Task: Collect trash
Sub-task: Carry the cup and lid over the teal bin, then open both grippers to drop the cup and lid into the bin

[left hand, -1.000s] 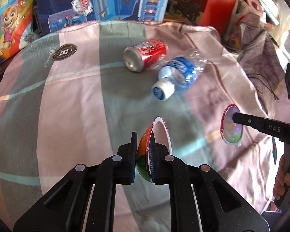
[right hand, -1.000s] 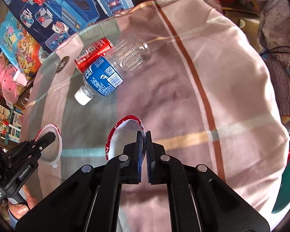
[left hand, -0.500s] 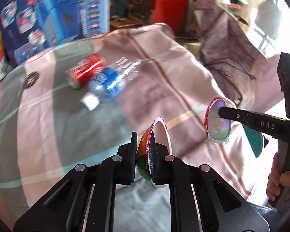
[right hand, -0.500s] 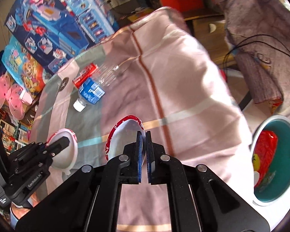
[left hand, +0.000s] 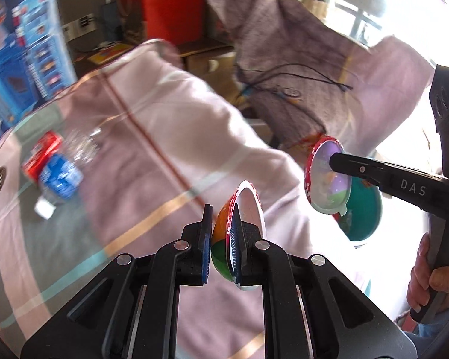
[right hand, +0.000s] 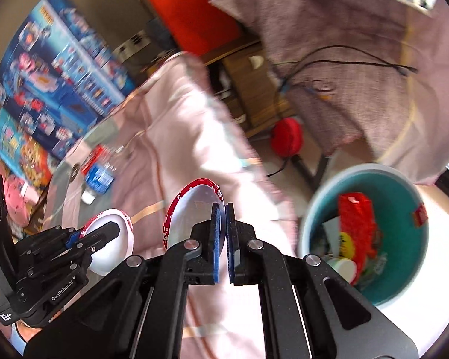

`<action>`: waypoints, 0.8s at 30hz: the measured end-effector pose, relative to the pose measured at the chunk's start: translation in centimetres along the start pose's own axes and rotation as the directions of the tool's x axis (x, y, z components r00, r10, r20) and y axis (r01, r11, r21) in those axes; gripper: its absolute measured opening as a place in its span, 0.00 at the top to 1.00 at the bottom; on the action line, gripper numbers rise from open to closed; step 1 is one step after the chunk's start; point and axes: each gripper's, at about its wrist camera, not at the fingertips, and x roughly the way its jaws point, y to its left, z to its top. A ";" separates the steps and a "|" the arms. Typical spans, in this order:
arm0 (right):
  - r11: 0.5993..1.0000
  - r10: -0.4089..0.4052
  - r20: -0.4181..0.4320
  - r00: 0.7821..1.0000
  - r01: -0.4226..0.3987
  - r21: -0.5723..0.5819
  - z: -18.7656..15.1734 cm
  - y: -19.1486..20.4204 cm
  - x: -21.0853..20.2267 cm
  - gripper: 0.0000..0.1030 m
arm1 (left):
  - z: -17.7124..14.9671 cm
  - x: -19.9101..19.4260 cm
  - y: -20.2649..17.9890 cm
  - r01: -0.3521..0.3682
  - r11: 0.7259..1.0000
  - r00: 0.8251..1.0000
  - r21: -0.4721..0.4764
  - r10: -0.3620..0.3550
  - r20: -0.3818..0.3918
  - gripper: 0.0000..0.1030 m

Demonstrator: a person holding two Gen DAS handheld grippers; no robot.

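The red soda can [left hand: 41, 152] and the blue-labelled clear plastic bottle [left hand: 60, 176] on the striped pink cloth [left hand: 164, 125] are blurred, and the can is half hidden behind the bottle. A round red-rimmed paper cup is pinched in each set of jaws: one [left hand: 248, 206] by the left gripper [left hand: 221, 239], one [right hand: 191, 215] by the right gripper [right hand: 223, 242]. Inside the teal round bin [right hand: 404, 263], a red wrapper [right hand: 359, 221] and crumpled packets are seen, hard to make out.

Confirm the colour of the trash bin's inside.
Teal inside the trash bin, pale grey rim; the right wrist view shows it best.
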 end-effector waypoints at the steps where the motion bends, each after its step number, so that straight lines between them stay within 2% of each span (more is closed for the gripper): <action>1: 1.000 -0.009 0.010 1.000 0.009 0.015 0.0 -0.9 -0.4 0.96 | 0.3 0.3 -0.9 0.008 1.000 1.000 0.014 -0.008 -0.001 0.88; 8: 0.985 -0.094 0.057 0.994 0.085 0.149 -0.8 -8.6 -2.8 0.96 | 1.6 2.5 -6.6 0.066 0.992 0.998 0.110 -0.063 -0.030 0.88; 14: 0.957 -0.140 0.031 0.990 0.128 0.260 -2.3 -14.4 -3.1 0.96 | 1.8 4.6 -10.5 0.110 0.979 0.993 0.169 -0.099 -0.071 0.88; 24: 0.935 -0.164 -0.019 0.986 0.162 0.316 -3.7 -18.3 -2.5 0.96 | 2.0 7.6 -15.6 0.171 0.954 0.981 0.247 -0.141 -0.136 0.88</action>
